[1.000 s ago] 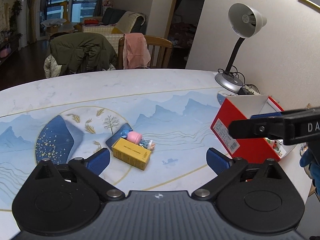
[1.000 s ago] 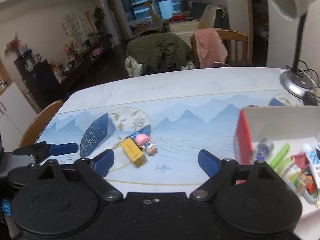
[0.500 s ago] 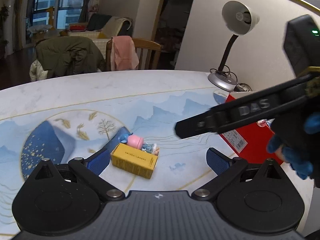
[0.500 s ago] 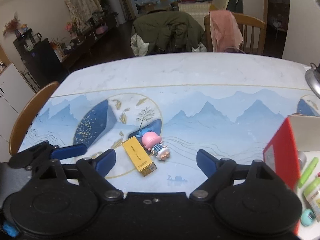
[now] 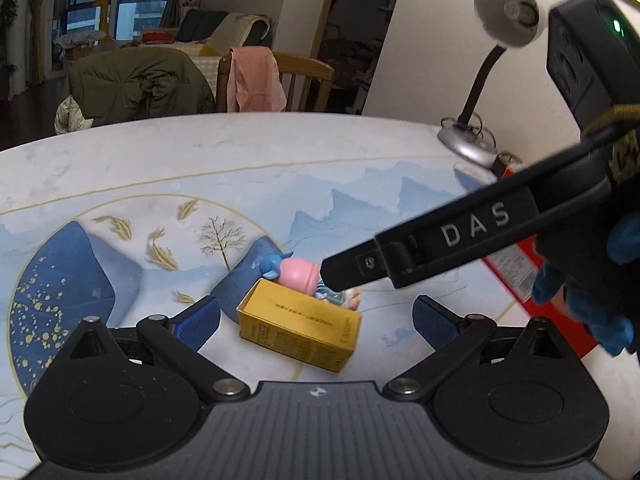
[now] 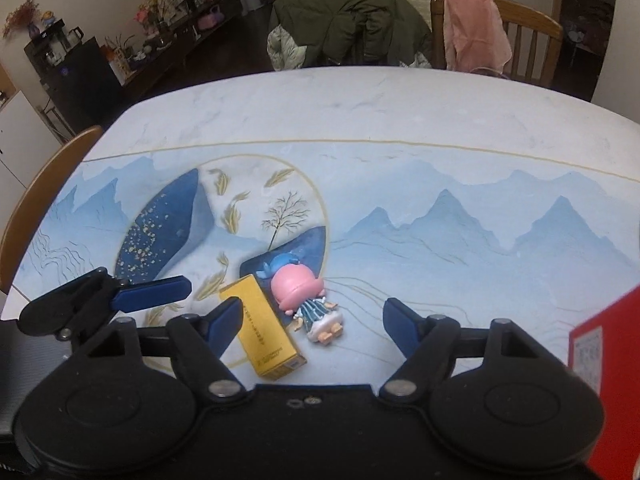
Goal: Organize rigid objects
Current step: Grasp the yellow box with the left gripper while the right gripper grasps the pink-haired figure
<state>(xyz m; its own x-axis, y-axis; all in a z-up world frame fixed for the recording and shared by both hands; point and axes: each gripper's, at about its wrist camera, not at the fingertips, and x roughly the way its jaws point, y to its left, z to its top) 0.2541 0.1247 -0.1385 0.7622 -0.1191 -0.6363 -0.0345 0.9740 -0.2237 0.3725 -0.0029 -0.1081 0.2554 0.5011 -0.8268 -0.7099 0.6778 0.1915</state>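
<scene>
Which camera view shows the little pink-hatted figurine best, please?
The right wrist view: the figurine lies whole on the table beside the yellow box. In the left wrist view the figurine is half hidden behind the yellow box and the right tongs.

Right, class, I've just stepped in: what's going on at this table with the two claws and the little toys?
A person is tidying small objects, a claw in each hand. Both the left claw and the right claw are over a yellow box and a pink-hatted figurine lying side by side on the table. The right claw's jaws are closing, gripping nothing yet. A red box sits at the right.
</scene>
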